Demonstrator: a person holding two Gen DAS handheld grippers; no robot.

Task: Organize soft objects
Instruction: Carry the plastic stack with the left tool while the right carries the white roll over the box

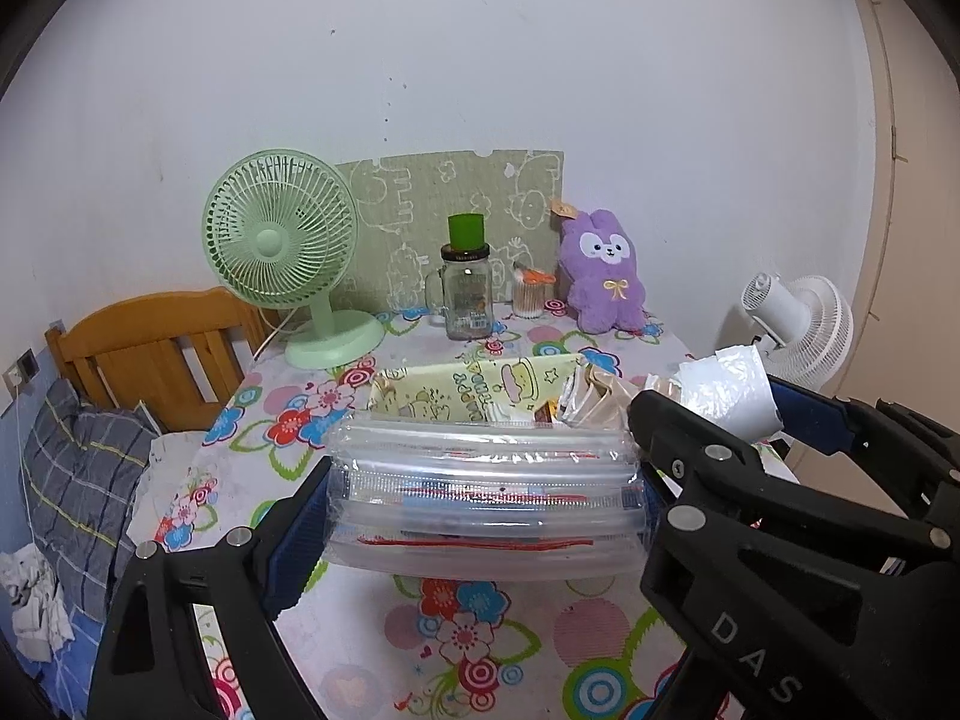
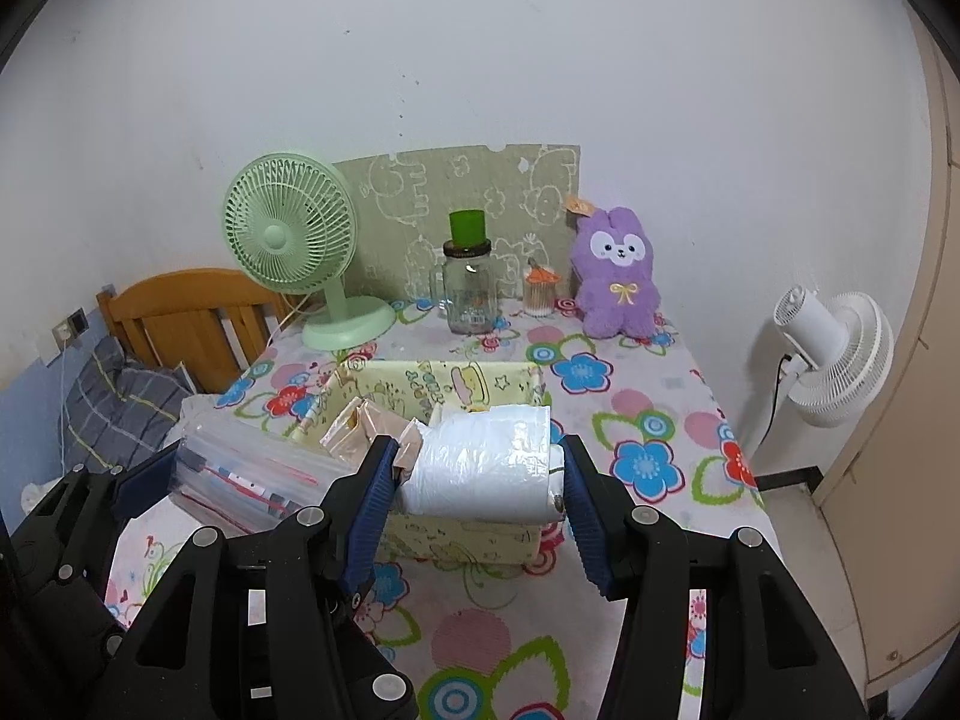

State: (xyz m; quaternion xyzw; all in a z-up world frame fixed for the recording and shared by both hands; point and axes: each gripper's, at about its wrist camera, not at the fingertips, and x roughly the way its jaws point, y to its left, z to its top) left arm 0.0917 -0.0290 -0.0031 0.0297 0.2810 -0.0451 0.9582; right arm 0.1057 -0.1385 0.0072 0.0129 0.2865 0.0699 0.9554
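Soft packs are both sitting in fingers, hanging above the worktop (image 2: 630, 420) at frame centre. Left gripper (image 1: 486, 510) is clamping a stack of clear zip bags (image 1: 480, 504) with red seal lines, its fingers (image 1: 294, 546) spread wide against the stack's ends. Right gripper (image 2: 480, 480) is squeezing a white plastic-bag roll (image 2: 486, 462), crinkly and glossy, lying crosswise between the blue pads.

Yellow cartoon-print fabric box (image 2: 420, 378) is sitting just behind and below both loads, already holding some beige and foil packets (image 2: 354, 426).

My read on the step: carrying both items, drop-off into the box pending. Next move is likely calling for centring each load over the opening, lowering, then releasing. The wide bag stack is probably needing a tilt to clear the rim.

Purple plush (image 2: 618, 264) is standing upper right, untouched; may be next.
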